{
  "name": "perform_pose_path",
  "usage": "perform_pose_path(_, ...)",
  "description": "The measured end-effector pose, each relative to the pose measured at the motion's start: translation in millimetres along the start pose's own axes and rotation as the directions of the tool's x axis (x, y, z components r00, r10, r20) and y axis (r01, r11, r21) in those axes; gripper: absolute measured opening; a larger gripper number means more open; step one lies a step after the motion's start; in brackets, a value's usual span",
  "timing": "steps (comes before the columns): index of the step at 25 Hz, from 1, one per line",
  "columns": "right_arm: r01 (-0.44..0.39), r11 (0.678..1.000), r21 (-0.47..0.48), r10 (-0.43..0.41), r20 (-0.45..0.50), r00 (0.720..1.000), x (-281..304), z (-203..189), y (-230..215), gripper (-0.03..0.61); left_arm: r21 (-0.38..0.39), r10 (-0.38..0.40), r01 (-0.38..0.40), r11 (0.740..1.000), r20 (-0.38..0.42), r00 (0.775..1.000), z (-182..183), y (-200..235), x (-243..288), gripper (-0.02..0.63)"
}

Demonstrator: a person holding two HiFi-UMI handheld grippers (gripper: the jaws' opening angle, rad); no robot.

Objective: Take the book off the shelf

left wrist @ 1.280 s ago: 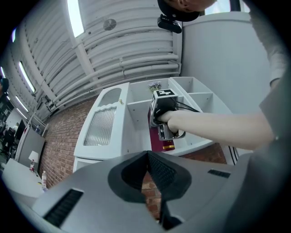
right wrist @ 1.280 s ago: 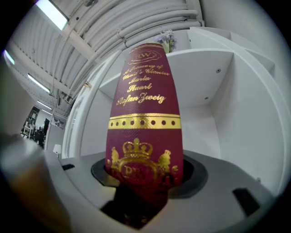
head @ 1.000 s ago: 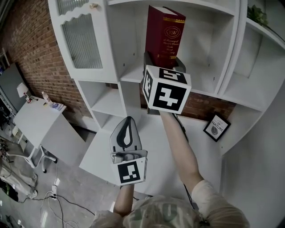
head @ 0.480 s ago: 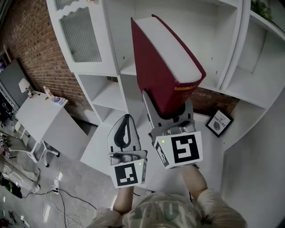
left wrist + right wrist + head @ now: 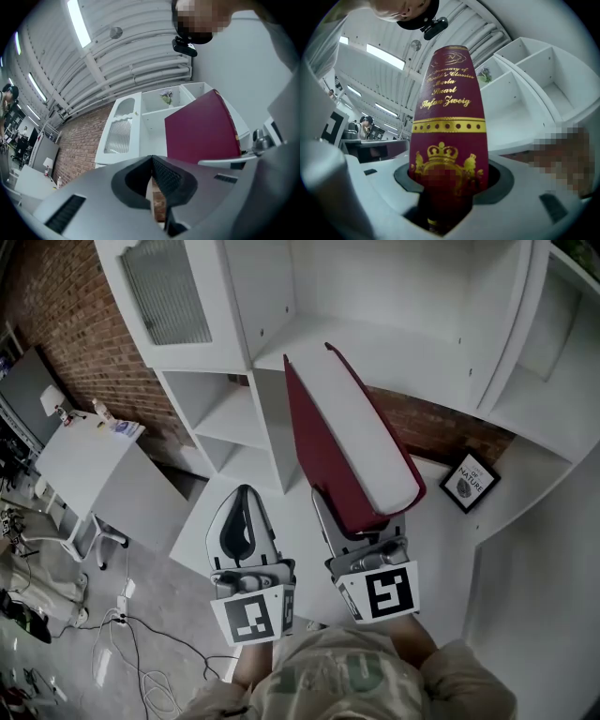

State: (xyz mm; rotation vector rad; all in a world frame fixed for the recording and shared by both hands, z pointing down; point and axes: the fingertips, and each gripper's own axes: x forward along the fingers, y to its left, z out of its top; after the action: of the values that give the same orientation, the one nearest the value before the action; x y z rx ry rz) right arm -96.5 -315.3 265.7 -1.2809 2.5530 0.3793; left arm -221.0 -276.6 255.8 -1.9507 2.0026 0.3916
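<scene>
A thick dark red book (image 5: 349, 457) with gold lettering is off the shelf, tilted with its white page edge up. My right gripper (image 5: 363, 521) is shut on its lower end, in front of the white shelf unit (image 5: 375, 343). In the right gripper view the gold-printed spine (image 5: 449, 117) rises straight out of the right gripper (image 5: 447, 185), whose jaws press on both covers. My left gripper (image 5: 240, 507) hangs beside it to the left, shut and empty. In the left gripper view the left gripper (image 5: 152, 164) shows jaws touching, with the book's cover (image 5: 201, 126) at the right.
A glass-front cabinet door (image 5: 164, 292) is at the upper left of the shelf unit. A small framed picture (image 5: 472, 481) leans on the white counter at the right. A brick wall (image 5: 56, 324), a white table (image 5: 84, 474) and floor cables (image 5: 122, 652) lie to the left.
The book stood upright on the shelf with the right gripper at it; it has now been pulled out, down and toward me, tilting over. The left gripper barely moved.
</scene>
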Motion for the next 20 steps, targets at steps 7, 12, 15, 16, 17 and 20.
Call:
perform_pose_path(7, 0.0, 1.0, 0.015, 0.0, -0.051, 0.999, -4.8, -22.1, 6.3, 0.245, -0.008, -0.013, 0.013, 1.0, -0.02, 1.0, -12.5, -6.7, -5.7, 0.012)
perform_pose_path(12, 0.004, 1.0, 0.013, -0.004, -0.046, 0.999, -4.3, -18.2, 4.7, 0.245, -0.012, -0.017, 0.017, 1.0, -0.016, 1.0, -10.3, -8.5, -4.8, 0.012)
perform_pose_path(15, 0.022, 1.0, 0.002, -0.022, -0.041, 0.999, -5.0, -18.4, 1.8, 0.245, -0.015, -0.01, 0.01, 1.0, -0.019, 1.0, -11.8, -7.3, -6.1, 0.013)
perform_pose_path(16, 0.03, 1.0, -0.008, -0.03, -0.039, 0.999, -5.2, -17.5, 0.3, 0.245, -0.017, -0.005, 0.004, 1.0, -0.03, 1.0, -13.7, -6.4, -6.6, 0.013)
perform_pose_path(17, 0.037, 0.999, -0.019, -0.038, -0.037, 0.999, -5.3, -15.9, -1.5, 0.245, -0.017, -0.002, 0.002, 1.0, -0.039, 0.999, -15.8, -5.4, -7.3, 0.012)
perform_pose_path(20, 0.049, 0.998, -0.035, -0.05, -0.032, 0.998, -6.2, -11.5, -6.9, 0.245, -0.013, -0.009, 0.008, 1.0, -0.031, 0.999, -15.4, -6.2, -7.1, 0.014)
